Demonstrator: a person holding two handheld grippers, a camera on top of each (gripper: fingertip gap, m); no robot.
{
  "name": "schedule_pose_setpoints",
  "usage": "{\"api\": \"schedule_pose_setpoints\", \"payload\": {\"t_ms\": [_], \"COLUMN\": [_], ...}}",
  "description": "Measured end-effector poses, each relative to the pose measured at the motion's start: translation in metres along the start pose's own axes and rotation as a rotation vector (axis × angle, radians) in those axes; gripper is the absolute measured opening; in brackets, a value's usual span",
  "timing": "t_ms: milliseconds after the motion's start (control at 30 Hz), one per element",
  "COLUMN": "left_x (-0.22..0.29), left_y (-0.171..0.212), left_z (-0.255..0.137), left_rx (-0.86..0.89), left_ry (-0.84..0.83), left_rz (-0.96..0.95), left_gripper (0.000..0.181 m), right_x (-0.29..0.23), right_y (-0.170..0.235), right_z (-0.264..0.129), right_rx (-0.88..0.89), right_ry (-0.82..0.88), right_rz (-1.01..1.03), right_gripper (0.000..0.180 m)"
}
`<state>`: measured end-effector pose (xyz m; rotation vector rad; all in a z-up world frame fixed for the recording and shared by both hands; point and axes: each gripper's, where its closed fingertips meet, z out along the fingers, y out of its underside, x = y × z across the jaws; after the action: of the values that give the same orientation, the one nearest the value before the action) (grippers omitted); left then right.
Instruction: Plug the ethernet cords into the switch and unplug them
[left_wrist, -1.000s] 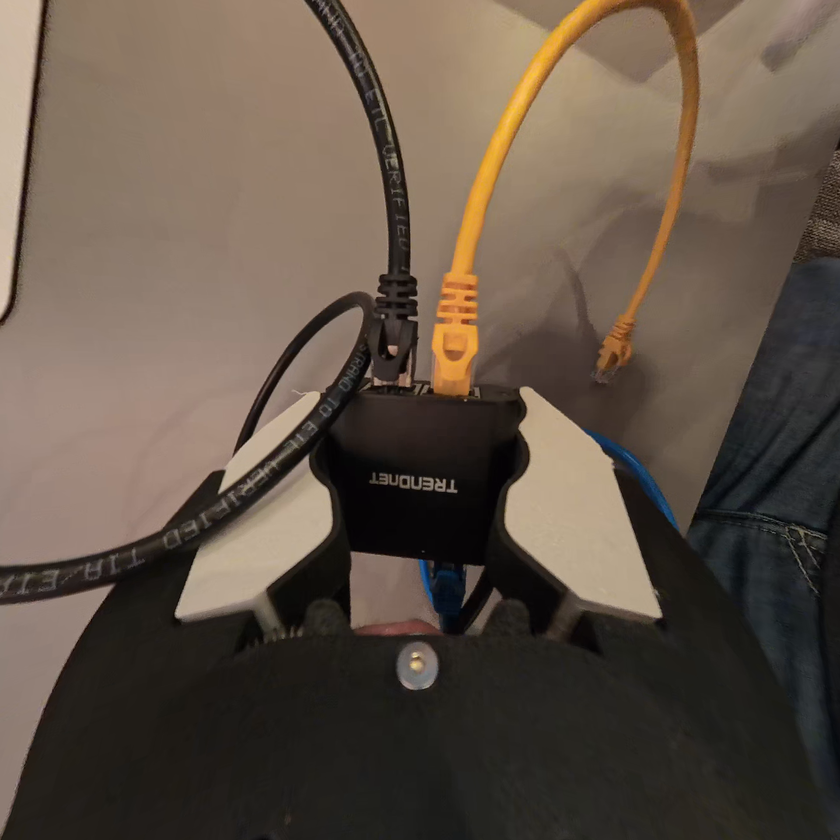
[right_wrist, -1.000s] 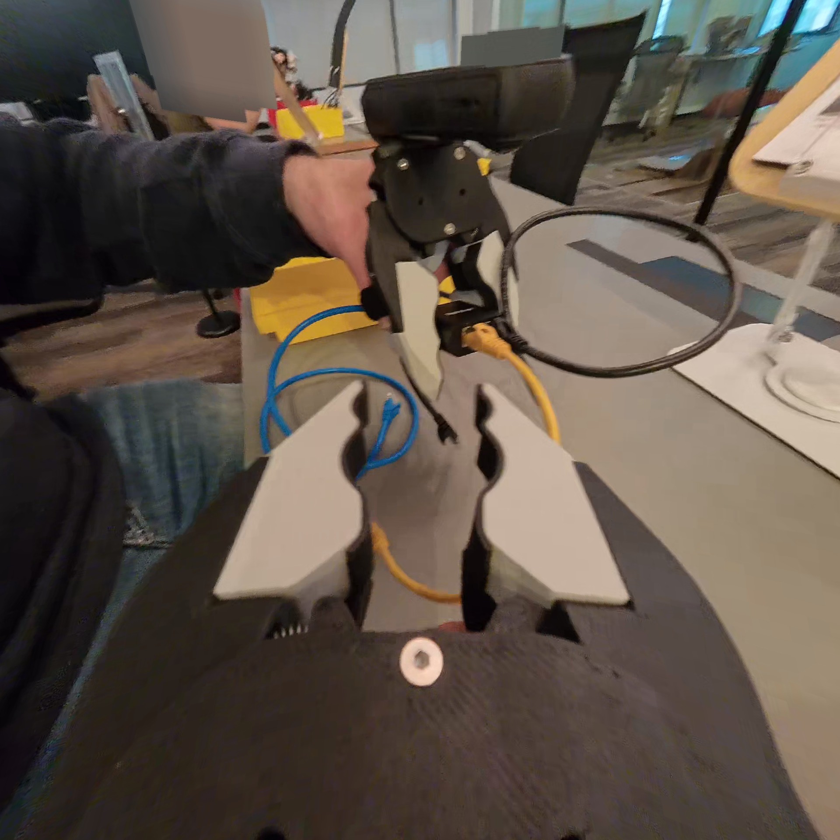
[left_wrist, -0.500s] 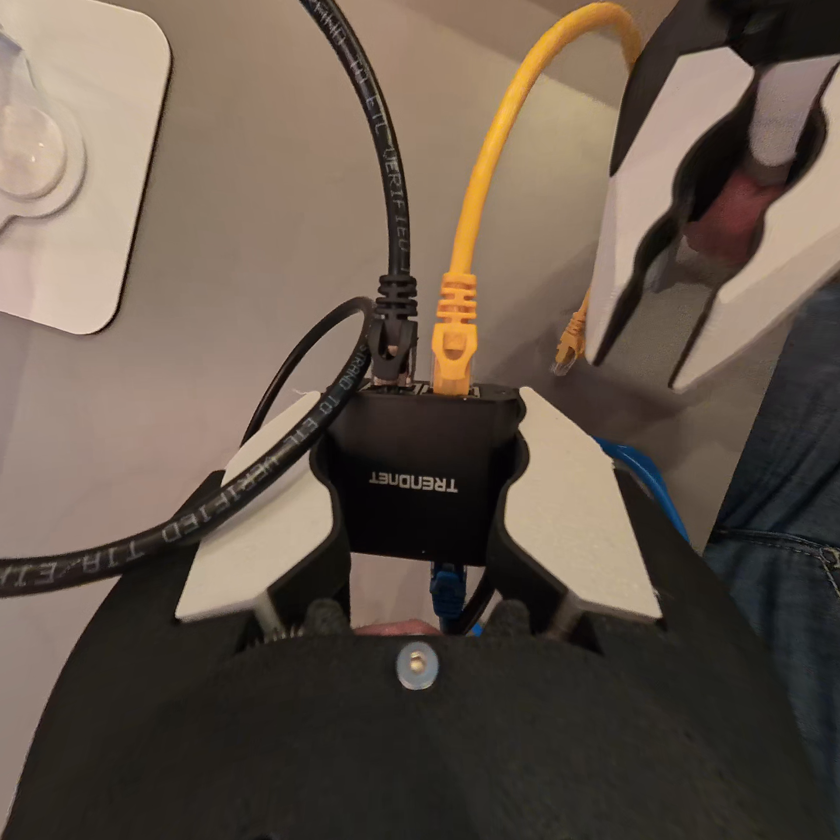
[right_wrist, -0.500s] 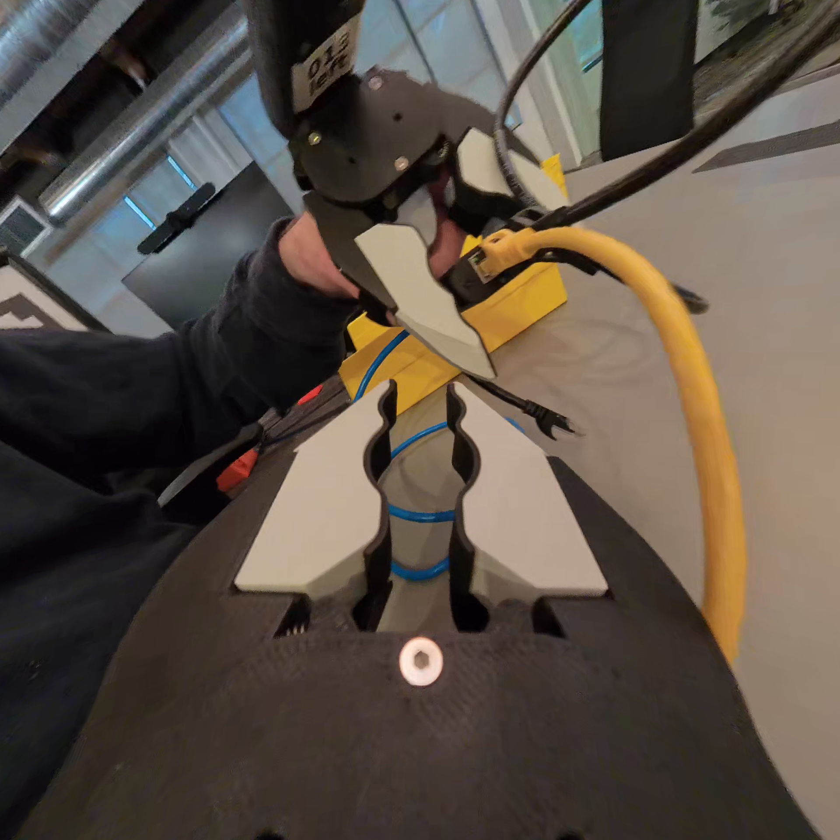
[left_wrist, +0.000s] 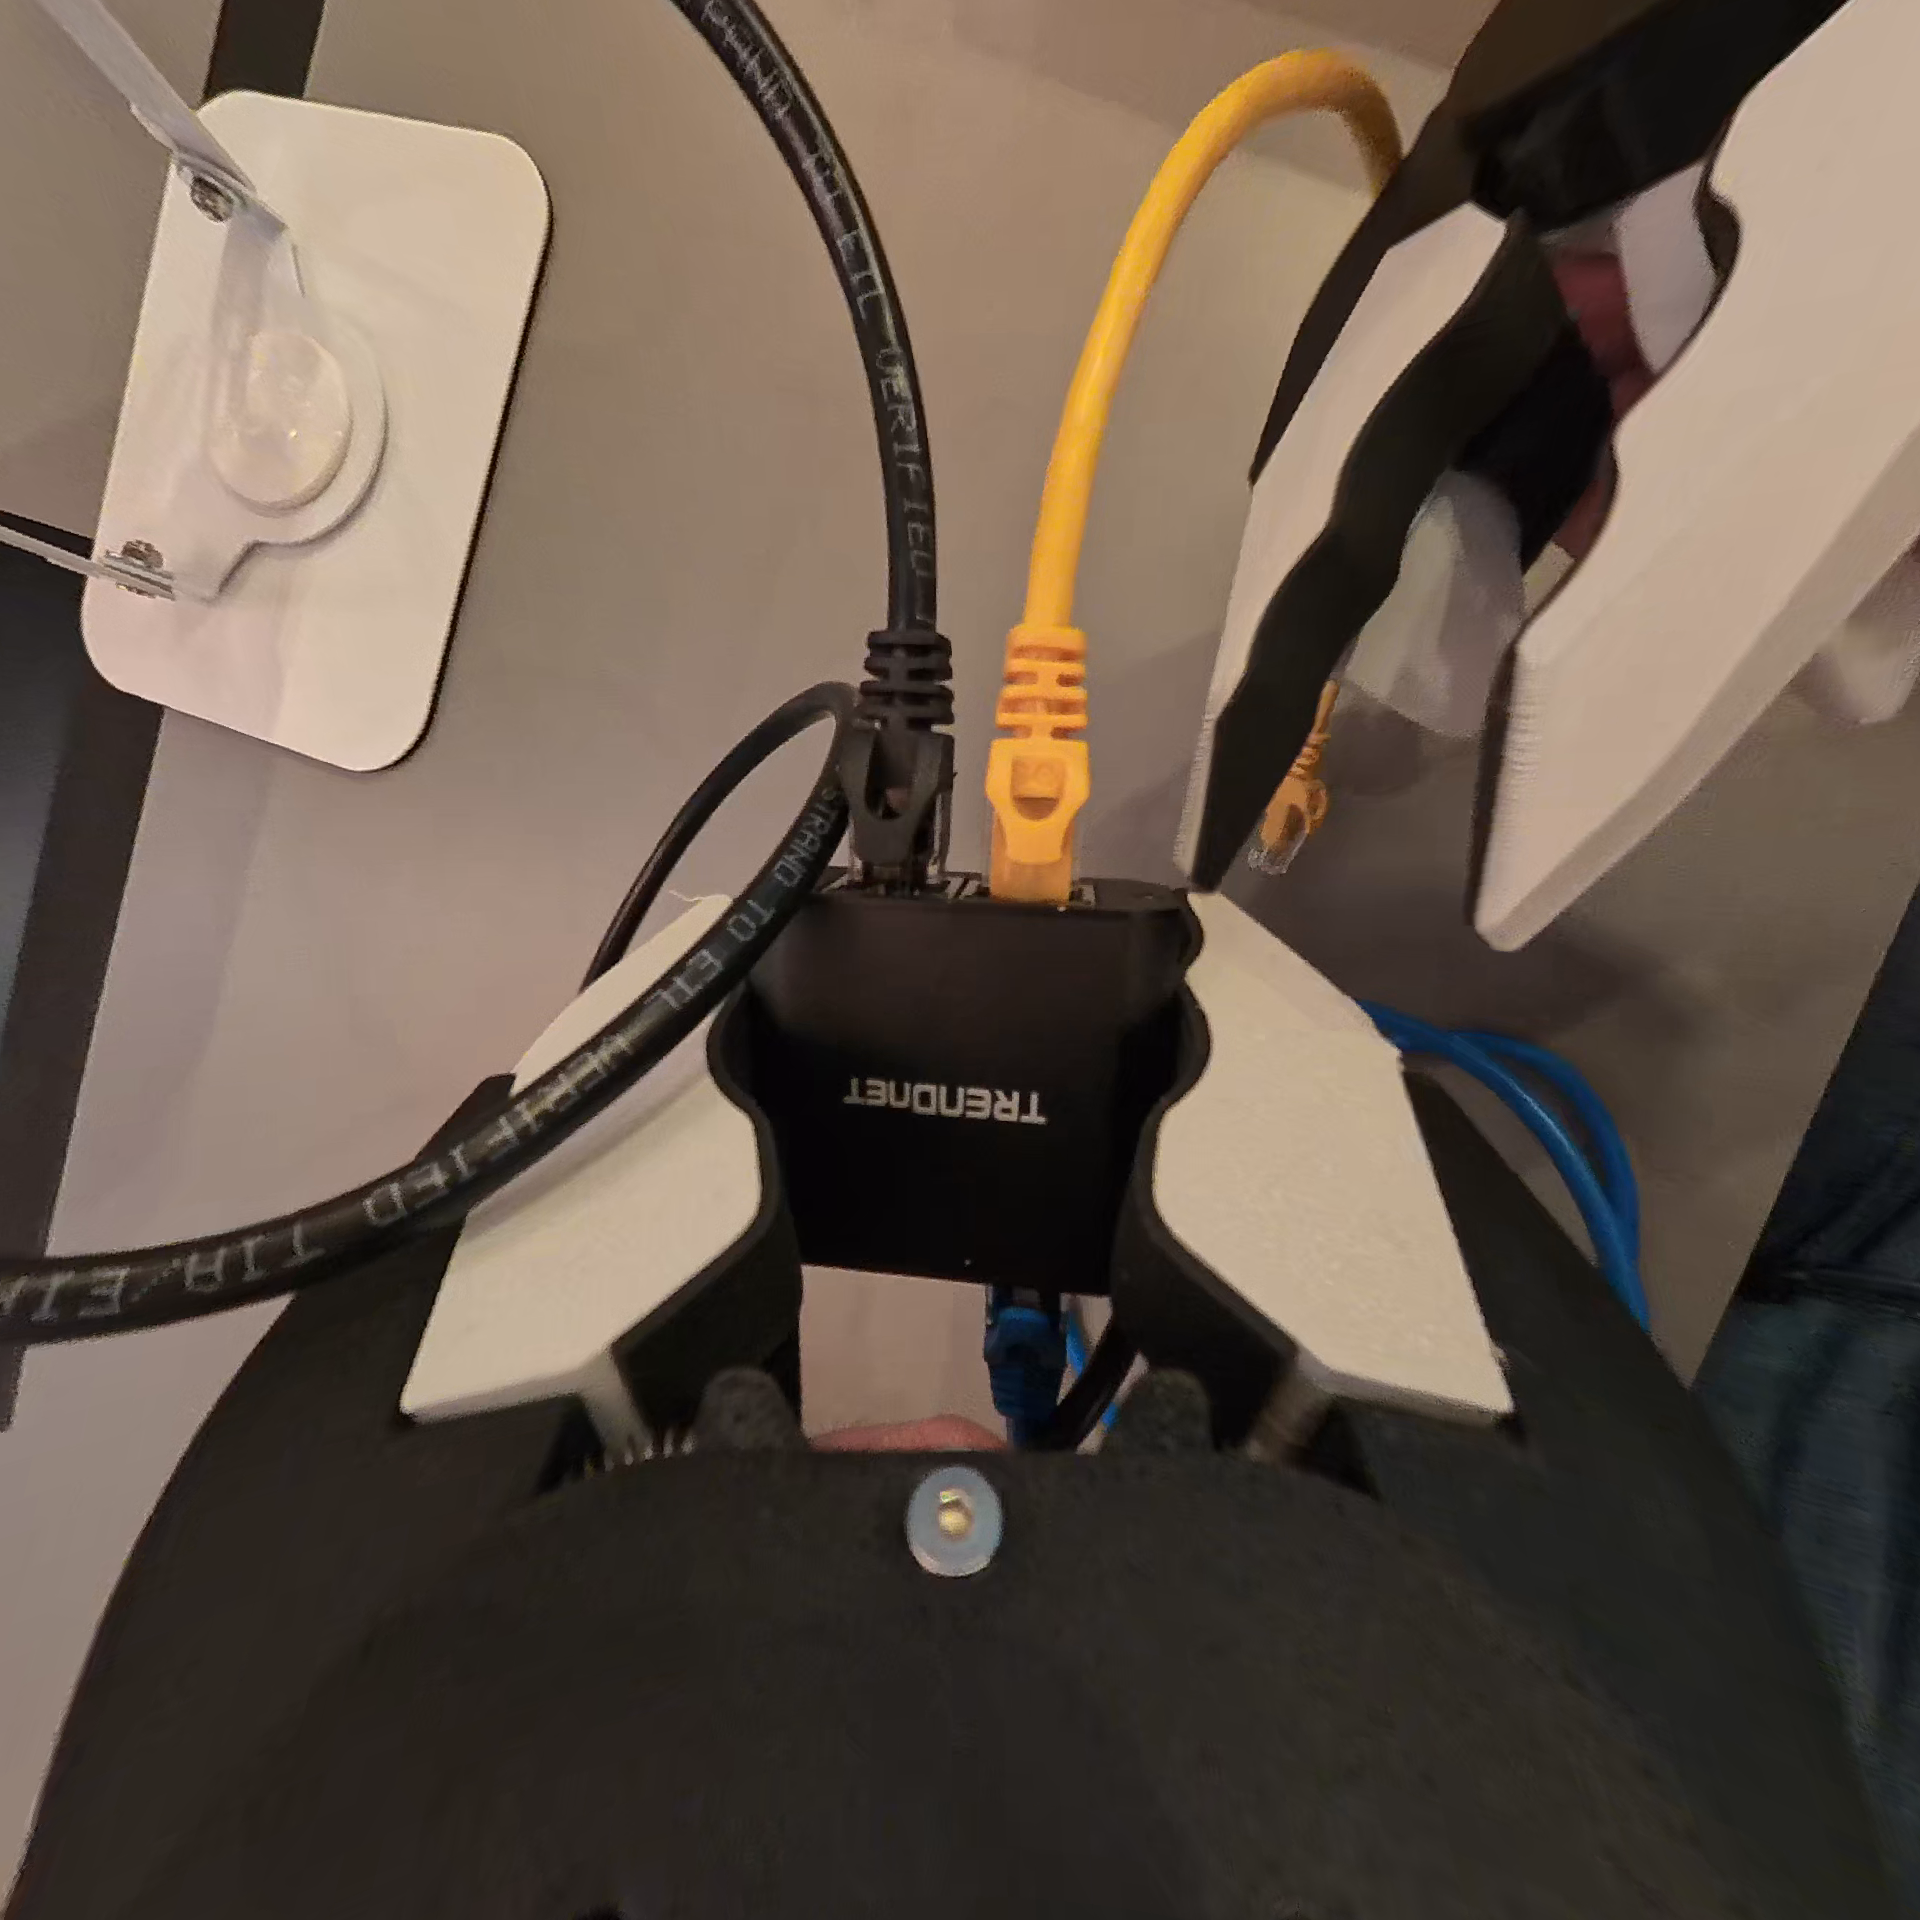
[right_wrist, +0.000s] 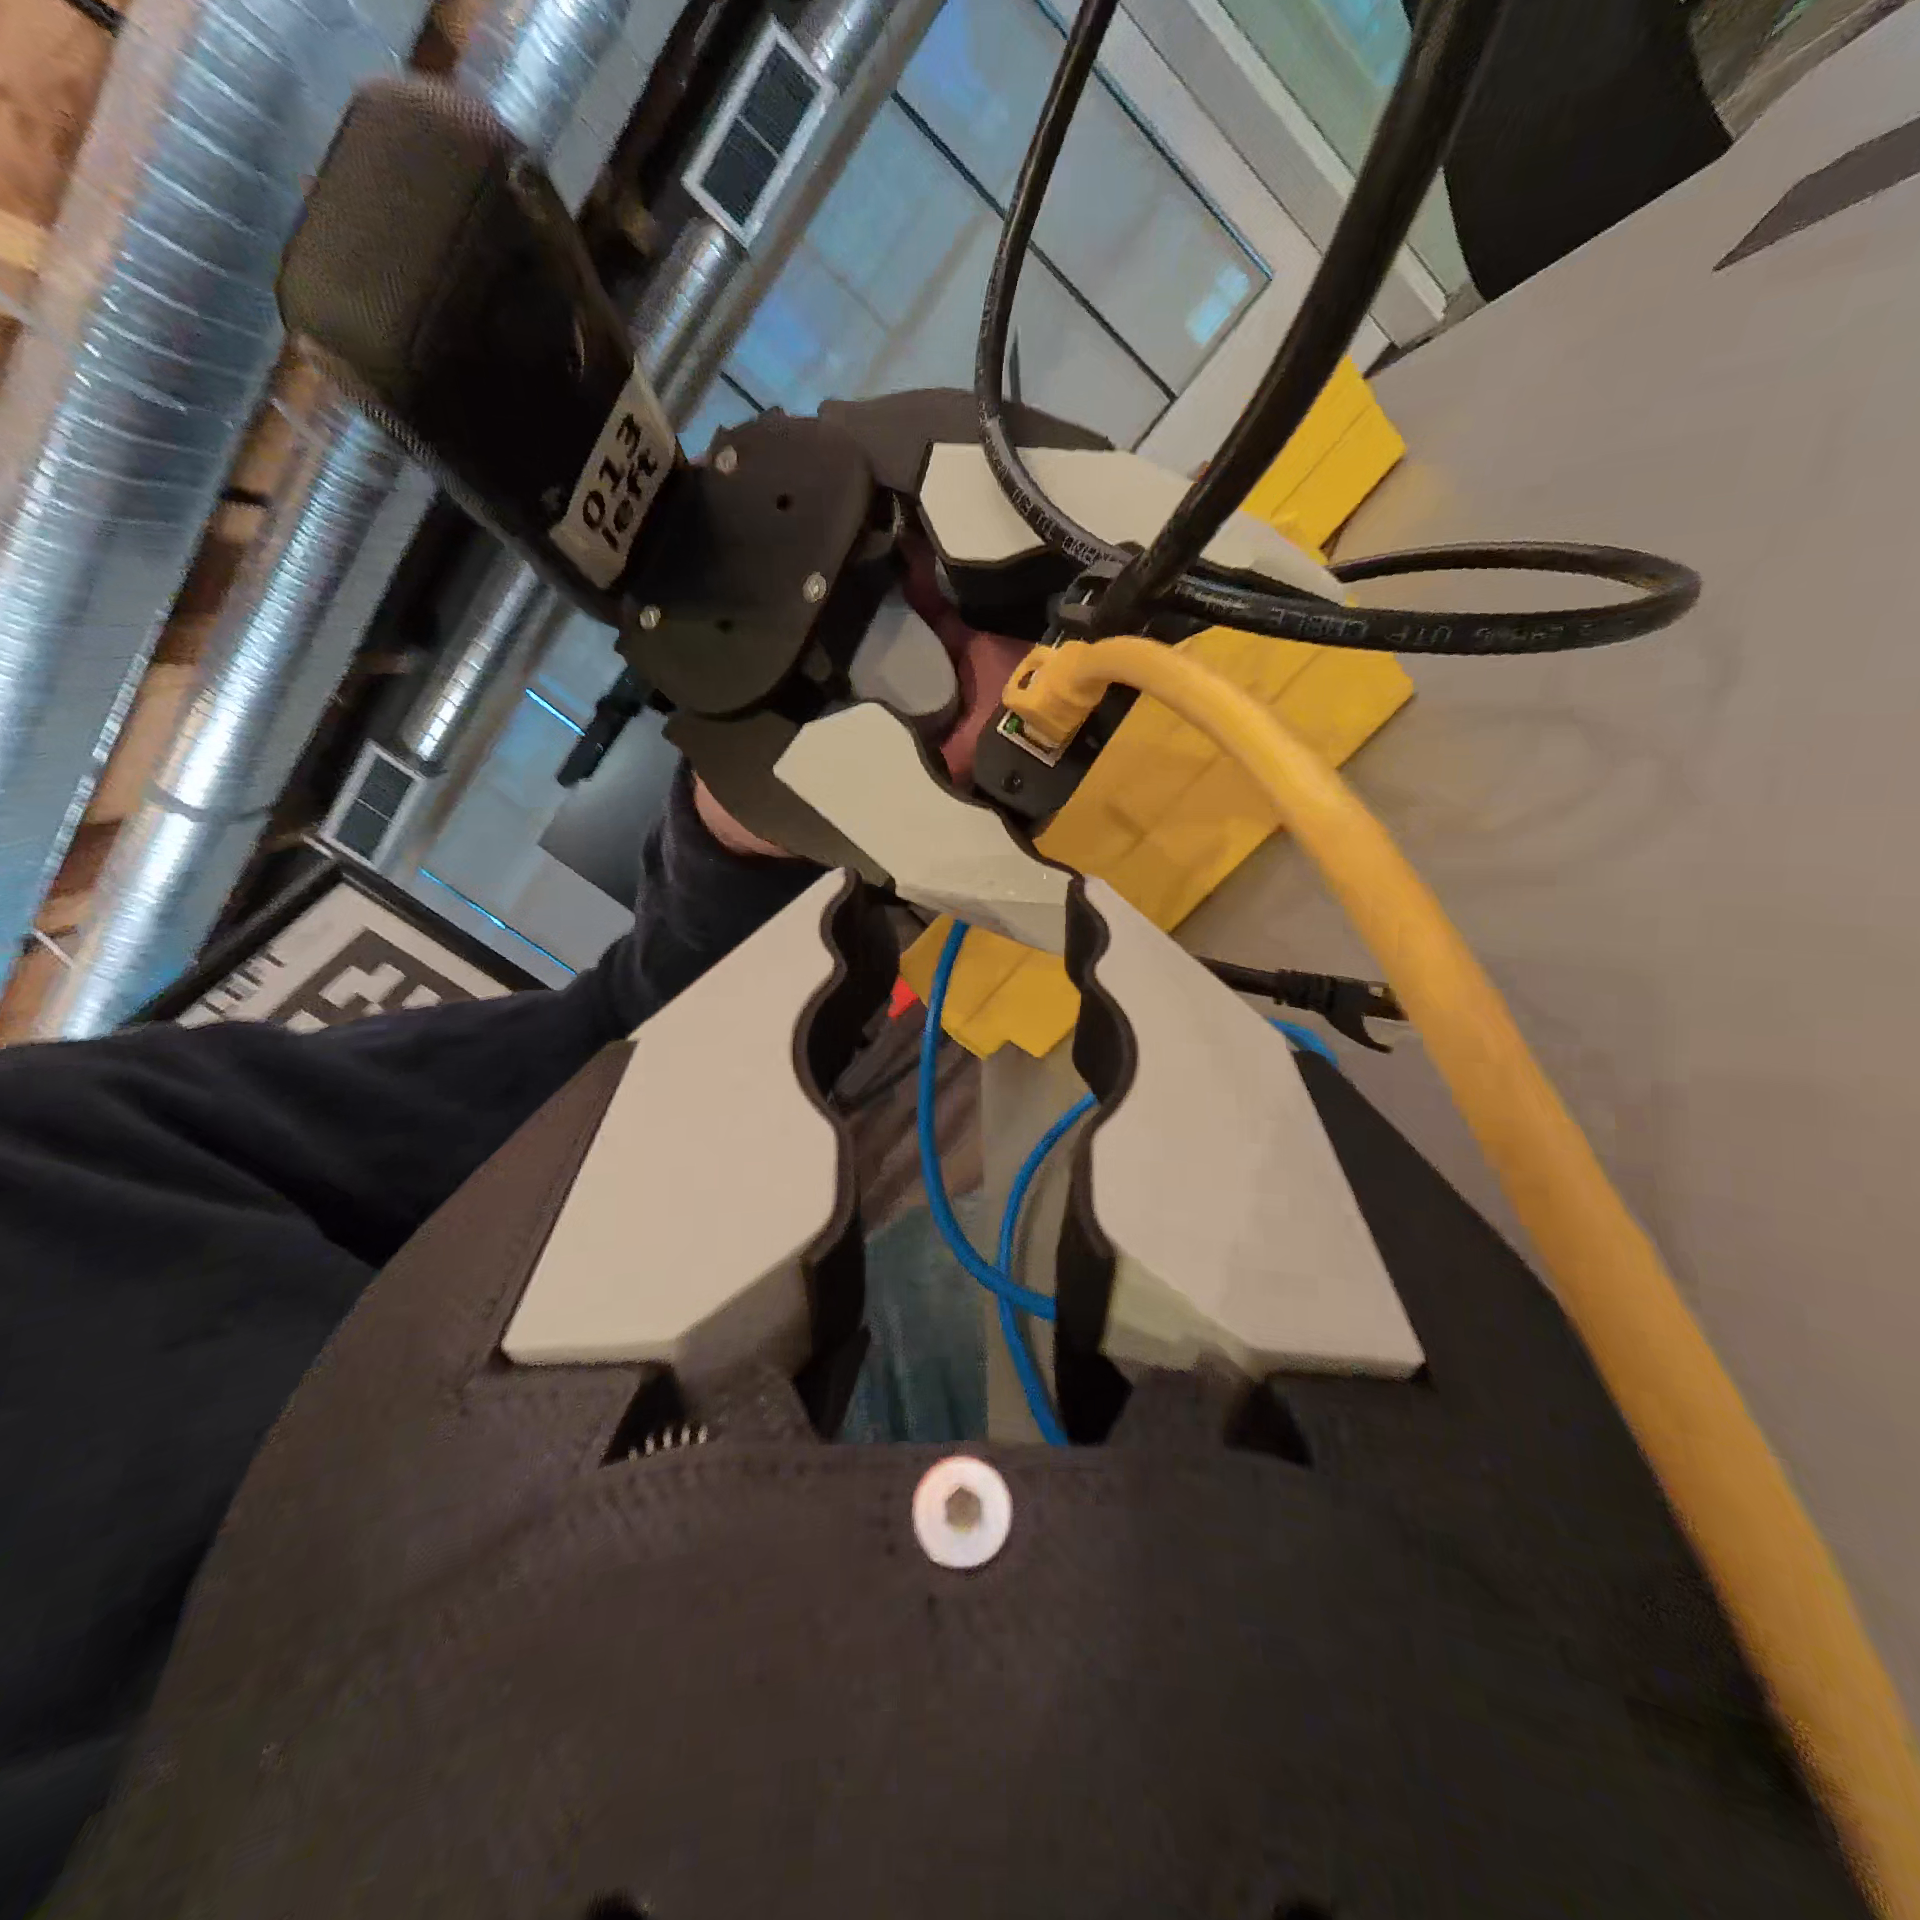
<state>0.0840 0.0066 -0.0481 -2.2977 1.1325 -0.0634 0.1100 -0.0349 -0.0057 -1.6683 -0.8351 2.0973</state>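
Observation:
My left gripper (left_wrist: 966, 914) is shut on the black switch (left_wrist: 966, 1091) and holds it above the grey table. A black cord's plug (left_wrist: 899, 769) and a yellow cord's plug (left_wrist: 1034, 790) sit side by side in its ports. The yellow cord's loose end (left_wrist: 1294, 821) hangs behind. A blue plug (left_wrist: 1023, 1351) shows below the switch; I cannot tell if it is plugged in. My right gripper (right_wrist: 961, 894) is open and empty, close to the switch (right_wrist: 1039, 769) and just right of it (left_wrist: 1351, 909). The yellow cord (right_wrist: 1455, 1039) arcs past its right finger.
A white base plate with a clear dome (left_wrist: 301, 416) lies on the grey table (left_wrist: 623, 520) at the left. A yellow box (right_wrist: 1195, 810), a blue cord (right_wrist: 956, 1143) and a loose black plug (right_wrist: 1340, 1003) lie beyond. A person's jeans (left_wrist: 1818, 1351) are at the right.
My right gripper has swung in from afar to just beside the switch, tilting upward, and its jaws are wider than half a second ago. The left gripper has kept its hold and shifted slightly.

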Motion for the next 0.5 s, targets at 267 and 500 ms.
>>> {"api": "schedule_pose_setpoints", "payload": {"t_ms": [267, 500], "left_x": [-0.001, -0.003], "left_y": [-0.001, -0.002], "left_z": [0.005, 0.01], "left_rx": [0.004, 0.014], "left_ry": [-0.053, -0.082], "left_rz": [0.032, 0.044], "left_gripper": [0.075, 0.075], "right_x": [0.014, 0.023], "right_y": [-0.009, -0.016], "right_z": [0.011, 0.012], "right_rx": [0.029, 0.053], "right_ry": [0.083, 0.119], "right_rz": [0.033, 0.03], "right_gripper": [0.035, 0.023]}}
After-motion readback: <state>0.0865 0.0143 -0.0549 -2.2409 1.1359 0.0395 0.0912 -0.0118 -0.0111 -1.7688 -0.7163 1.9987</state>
